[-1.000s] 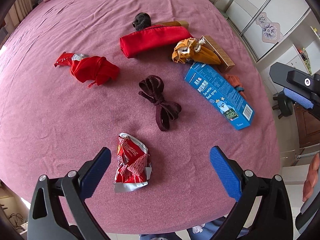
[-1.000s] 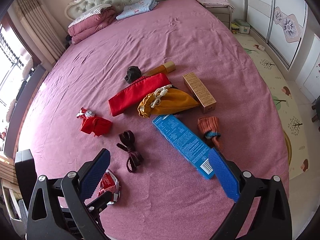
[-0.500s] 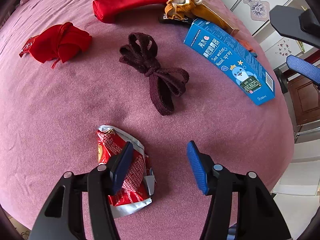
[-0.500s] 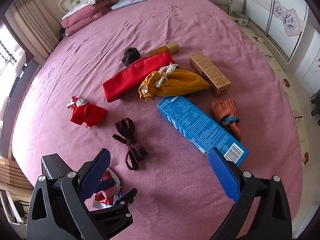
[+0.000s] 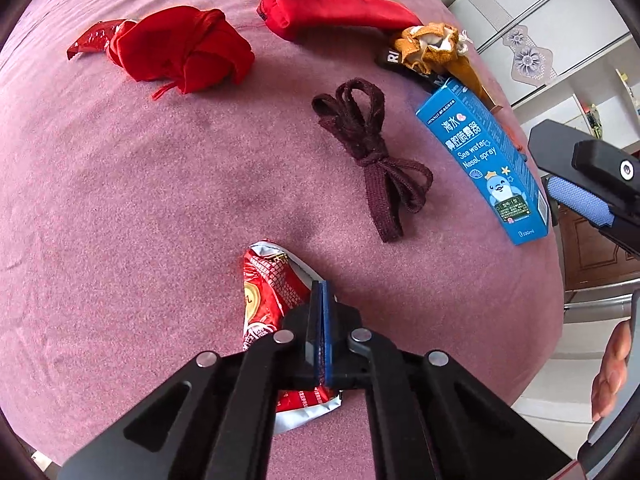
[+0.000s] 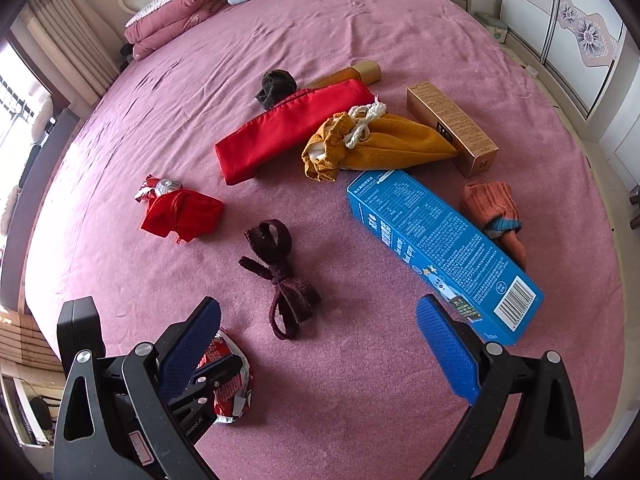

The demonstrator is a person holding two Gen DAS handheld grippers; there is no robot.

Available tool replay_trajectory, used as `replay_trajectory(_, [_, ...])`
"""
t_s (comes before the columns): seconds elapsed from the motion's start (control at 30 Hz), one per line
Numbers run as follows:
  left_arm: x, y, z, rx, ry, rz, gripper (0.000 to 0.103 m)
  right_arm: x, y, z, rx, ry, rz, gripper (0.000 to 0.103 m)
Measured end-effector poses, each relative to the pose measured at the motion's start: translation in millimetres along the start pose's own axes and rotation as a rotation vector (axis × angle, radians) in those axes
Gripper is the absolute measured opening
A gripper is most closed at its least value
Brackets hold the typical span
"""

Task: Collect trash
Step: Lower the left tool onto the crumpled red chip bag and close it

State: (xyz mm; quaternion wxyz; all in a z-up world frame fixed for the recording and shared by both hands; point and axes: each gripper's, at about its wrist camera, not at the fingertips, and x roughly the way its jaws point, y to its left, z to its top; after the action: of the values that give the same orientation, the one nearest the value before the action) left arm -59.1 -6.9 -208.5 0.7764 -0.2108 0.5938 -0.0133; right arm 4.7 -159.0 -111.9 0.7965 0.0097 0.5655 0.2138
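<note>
A crumpled red and silver snack wrapper (image 5: 267, 293) lies on the pink bed near its front edge; it also shows in the right wrist view (image 6: 229, 384). My left gripper (image 5: 321, 292) is shut, its blue pads pinched together on the wrapper's right edge. My right gripper (image 6: 318, 348) is open and empty, hovering above the bed between the wrapper and the blue nasal spray box (image 6: 436, 248). A second red foil wrapper (image 5: 91, 39) sticks out beside a red cloth pouch (image 5: 184, 50).
On the bed lie a dark maroon lace bundle (image 5: 372, 160), a long red pouch (image 5: 332, 8), a mustard drawstring bag (image 6: 376, 142), a gold box (image 6: 452, 128), an orange sock (image 6: 496, 212) and a dark ball (image 6: 278, 86). Pillows (image 6: 176, 12) at the head.
My left gripper has dropped down onto the snack wrapper and closed from wide open to shut on it. My right gripper has moved closer to the bed, still open.
</note>
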Motion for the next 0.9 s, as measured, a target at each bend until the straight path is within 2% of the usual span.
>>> replay_trajectory(0.13, [-15.9, 16.3, 5.2, -0.06, -0.045, -0.026, 0.001, 10.0, 3.7, -1.8, -0.008, 0.011, 0.003, 0.094])
replay_trajectory(0.27, [-29.7, 30.6, 16.0, -0.093, -0.076, -0.017, 0.001, 23.8, 6.7, 0.0, -0.022, 0.027, 0.007, 0.094])
replay_trajectory(0.33, [-33.4, 39.9, 19.9, -0.111, -0.071, -0.022, 0.001, 30.1, 8.9, 2.3, -0.027, 0.035, 0.007, 0.094])
replay_trajectory(0.43, [-35.2, 46.9, 18.2, -0.123, -0.012, -0.056, 0.002, 34.8, 10.7, 5.9, -0.029, 0.041, 0.011, 0.094])
replay_trajectory(0.47, [-31.1, 43.9, 13.6, -0.121, 0.019, -0.057, 0.013, 35.8, 10.9, 6.4, -0.029, 0.043, 0.012, 0.094])
replay_trajectory(0.5, [-28.9, 41.6, 7.5, -0.116, 0.043, -0.047, 0.034, 35.9, 11.2, 6.0, -0.028, 0.043, 0.014, 0.094])
replay_trajectory(0.53, [-27.9, 39.5, 1.8, -0.11, 0.05, -0.037, 0.047, 36.4, 11.1, 5.7, -0.027, 0.045, 0.017, 0.094])
replay_trajectory(0.57, [-27.9, 37.8, -2.3, -0.102, 0.047, -0.021, 0.064, 37.0, 11.5, 5.3, -0.028, 0.047, 0.017, 0.094])
replay_trajectory(0.6, [-26.4, 35.1, -4.6, -0.09, 0.045, 0.0, 0.067, 37.4, 11.6, 4.8, -0.032, 0.05, 0.017, 0.094])
replay_trajectory(0.7, [-12.0, 32.1, -6.3, -0.085, 0.088, 0.02, 0.069, 40.3, 12.7, 3.2, -0.043, 0.062, 0.017, 0.094])
replay_trajectory(0.8, [0.3, 27.7, -4.7, -0.076, 0.092, 0.049, 0.066, 45.3, 14.8, 1.9, -0.059, 0.073, 0.016, 0.094])
replay_trajectory(0.83, [1.5, 26.1, -4.0, -0.065, 0.088, 0.073, 0.061, 46.4, 15.5, 1.9, -0.064, 0.074, 0.016, 0.094])
replay_trajectory(0.9, [1.2, 23.7, -1.1, -0.059, 0.077, 0.099, 0.037, 49.1, 17.1, 2.5, -0.07, 0.076, 0.02, 0.094])
